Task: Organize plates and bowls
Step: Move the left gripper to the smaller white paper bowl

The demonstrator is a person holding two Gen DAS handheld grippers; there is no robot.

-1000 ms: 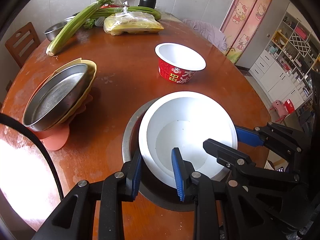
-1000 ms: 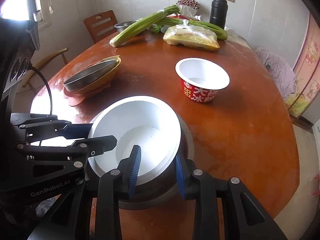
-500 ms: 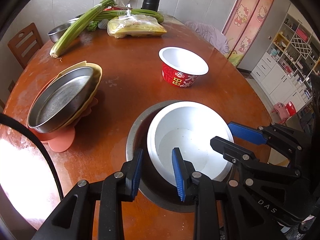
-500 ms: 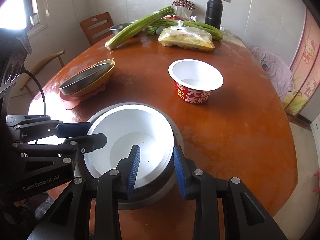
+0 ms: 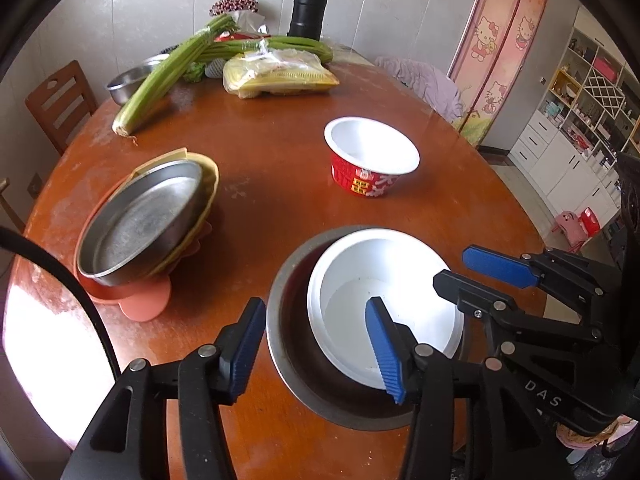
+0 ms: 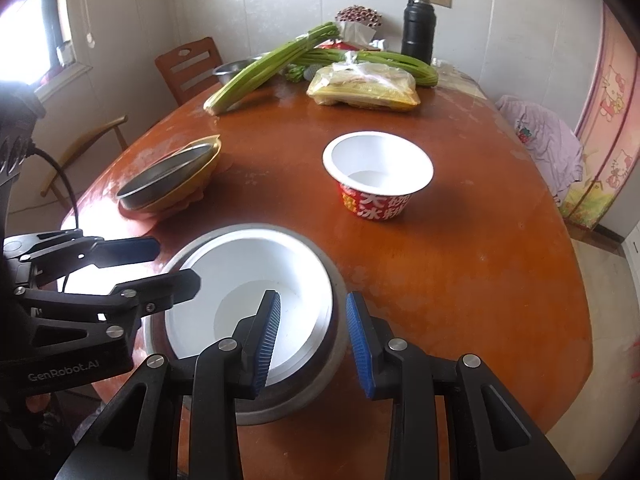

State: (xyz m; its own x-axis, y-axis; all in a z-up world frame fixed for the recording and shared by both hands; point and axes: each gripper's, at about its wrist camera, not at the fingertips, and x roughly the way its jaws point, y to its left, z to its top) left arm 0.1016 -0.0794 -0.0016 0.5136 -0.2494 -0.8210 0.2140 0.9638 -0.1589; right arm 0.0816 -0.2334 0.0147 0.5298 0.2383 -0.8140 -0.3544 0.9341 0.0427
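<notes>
A white bowl point(image 5: 400, 280) point(image 6: 248, 280) rests inside a steel bowl point(image 5: 292, 344) point(image 6: 320, 372) at the table's near edge. My left gripper point(image 5: 316, 344) is open, its fingers straddling the near-left rims of both bowls. My right gripper point(image 6: 312, 336) is open, straddling the right rims. Each gripper shows in the other's view, the right one point(image 5: 476, 272) and the left one point(image 6: 168, 264). A red paper bowl point(image 5: 370, 160) point(image 6: 378, 176) stands farther back. A steel plate point(image 5: 140, 220) point(image 6: 168, 180) lies on a yellow plate and a pink plate point(image 5: 136, 300) at the left.
The round wooden table point(image 5: 280, 152) carries celery point(image 5: 172, 72), a bagged food pack point(image 5: 276, 76), a steel basin point(image 5: 128, 80) and a black flask point(image 5: 306, 12) at the back. A wooden chair point(image 5: 60, 100) stands at the left. Cabinets stand at the right.
Both grippers have opened wider and let go of the white bowl, which now sits lower inside the steel bowl. Both grippers have drawn back and up slightly.
</notes>
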